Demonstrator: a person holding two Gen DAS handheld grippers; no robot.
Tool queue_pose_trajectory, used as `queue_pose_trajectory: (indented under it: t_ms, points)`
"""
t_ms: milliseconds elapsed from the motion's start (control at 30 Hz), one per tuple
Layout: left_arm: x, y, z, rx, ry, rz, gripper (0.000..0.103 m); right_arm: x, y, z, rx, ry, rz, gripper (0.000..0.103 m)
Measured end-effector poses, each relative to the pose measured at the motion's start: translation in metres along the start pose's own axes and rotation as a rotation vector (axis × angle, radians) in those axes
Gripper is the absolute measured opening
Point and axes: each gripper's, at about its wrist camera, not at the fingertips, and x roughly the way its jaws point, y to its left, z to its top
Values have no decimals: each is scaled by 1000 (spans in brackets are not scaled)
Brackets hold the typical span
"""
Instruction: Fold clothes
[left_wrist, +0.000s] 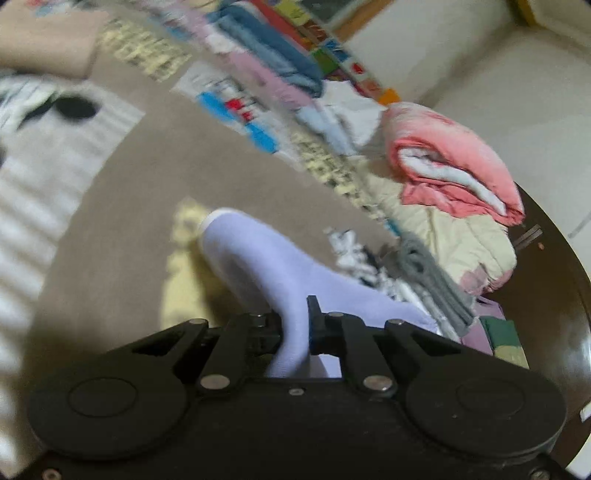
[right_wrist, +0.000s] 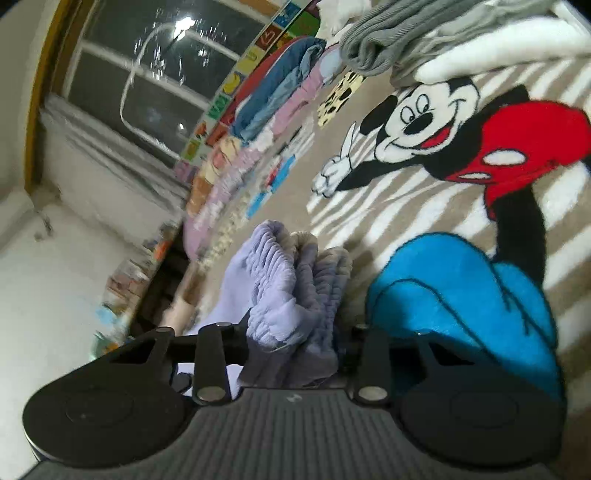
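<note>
We see a beige rug with a cartoon mouse spread under everything, and clothes strewn along its far edge — a folded pink blanket sits on a cream jacket. Next down, a lilac sock hangs above the rug between both tools. Our left gripper is clamped narrow around its middle; our right gripper pinches the bunched, ribbed cuffs — both hold cloth.
</note>
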Motion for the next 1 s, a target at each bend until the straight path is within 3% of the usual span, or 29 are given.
queue_pose_trajectory:
  t_ms: [200, 433, 733, 1000]
  points:
    - [33, -56, 39, 163, 28, -50, 6, -27, -1, 17, 50, -153, 92, 38]
    - [99, -121, 76, 357, 68, -111, 6, -63, -10, 50, 27, -384, 86, 38]
    - [192, -202, 115, 495, 80, -325, 6, -100, -22, 122, 31, -652, 73, 38]
    - [272, -246, 124, 503, 128, -464, 6, -128, -50, 173, 49, -821, 18, 37]
